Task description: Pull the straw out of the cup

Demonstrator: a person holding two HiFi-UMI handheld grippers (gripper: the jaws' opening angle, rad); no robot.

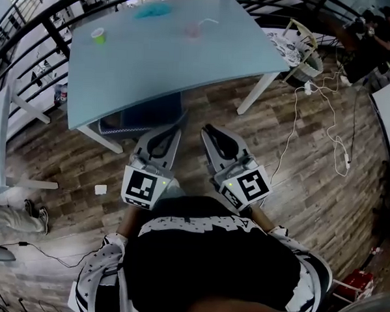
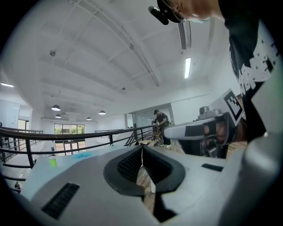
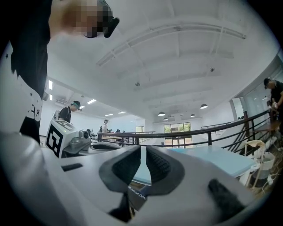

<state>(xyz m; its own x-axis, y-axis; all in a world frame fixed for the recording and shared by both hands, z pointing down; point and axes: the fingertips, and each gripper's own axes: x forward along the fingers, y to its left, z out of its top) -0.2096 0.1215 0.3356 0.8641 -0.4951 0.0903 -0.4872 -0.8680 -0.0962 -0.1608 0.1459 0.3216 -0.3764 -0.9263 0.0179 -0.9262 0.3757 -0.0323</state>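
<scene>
A clear cup (image 1: 193, 31) with a white bent straw (image 1: 207, 22) stands at the far side of the light blue table (image 1: 160, 69). Both grippers hang low in front of my body, short of the table's near edge and well away from the cup. My left gripper (image 1: 179, 118) has its pads pressed together with nothing between them (image 2: 142, 149). My right gripper (image 1: 207, 128) is shut too, with only a narrow slit between its pads (image 3: 143, 150) and nothing held. In both gripper views the cup is hidden or too small to make out.
A green cup (image 1: 98, 35) and a blue object (image 1: 152, 11) also sit on the table. A dark box (image 1: 139, 118) lies under its near edge. A white chair (image 1: 303, 55), floor cables (image 1: 328, 100) and a person (image 1: 374, 37) are at the right; a black railing (image 1: 32, 19) runs behind.
</scene>
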